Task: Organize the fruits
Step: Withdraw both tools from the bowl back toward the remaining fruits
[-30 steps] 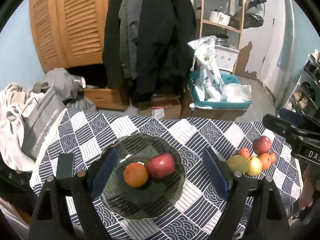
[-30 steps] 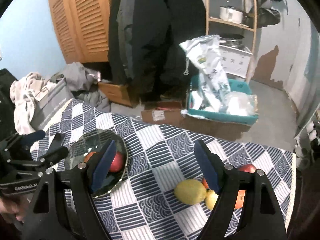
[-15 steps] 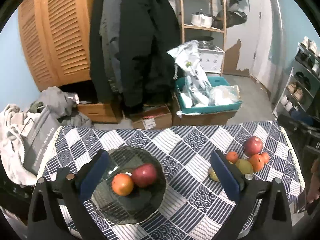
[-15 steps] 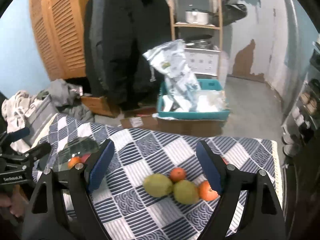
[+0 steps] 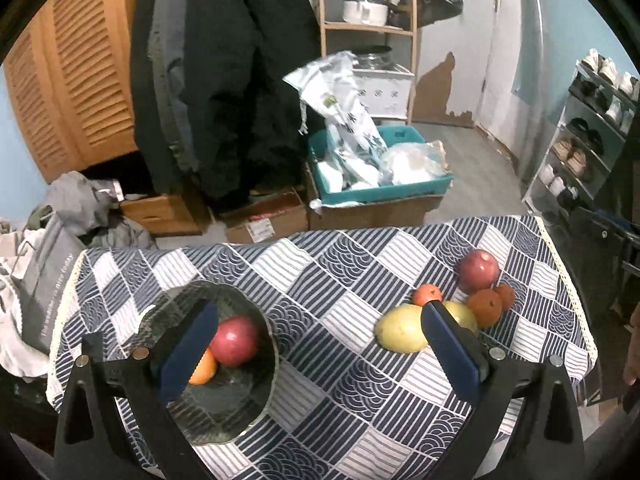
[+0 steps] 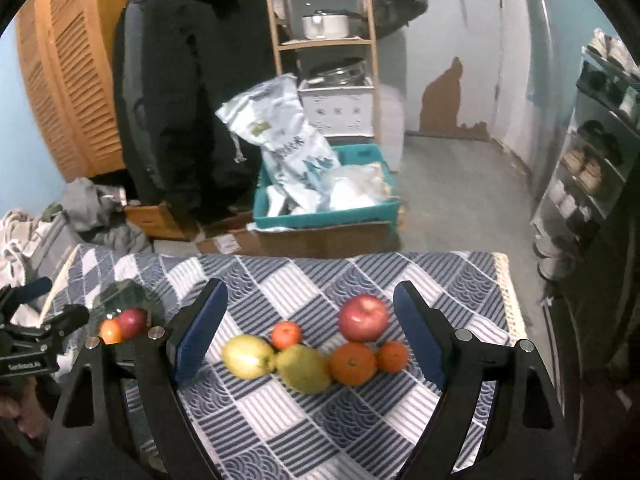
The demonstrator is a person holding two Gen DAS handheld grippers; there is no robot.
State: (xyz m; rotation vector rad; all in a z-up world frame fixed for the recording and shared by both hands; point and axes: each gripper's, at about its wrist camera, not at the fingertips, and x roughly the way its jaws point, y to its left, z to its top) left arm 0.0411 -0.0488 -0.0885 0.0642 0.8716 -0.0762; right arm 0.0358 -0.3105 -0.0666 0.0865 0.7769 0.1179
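Note:
A dark glass bowl sits at the table's left and holds a red apple and an orange. On the right lie a red apple, two yellow-green pears and three oranges. My left gripper is open and empty, above the table between the bowl and the loose fruit. My right gripper is open and empty, with its jaws on either side of the loose fruit and above it. The bowl also shows in the right wrist view.
The table has a blue-and-white patterned cloth. Behind it on the floor stand cardboard boxes and a teal bin with bags. Clothes and a grey bag lie at the left. A shoe rack stands at the right.
Both grippers have drawn back and risen, so more of the table shows. The right gripper has swung to the right and now frames the loose fruit. Both stay open.

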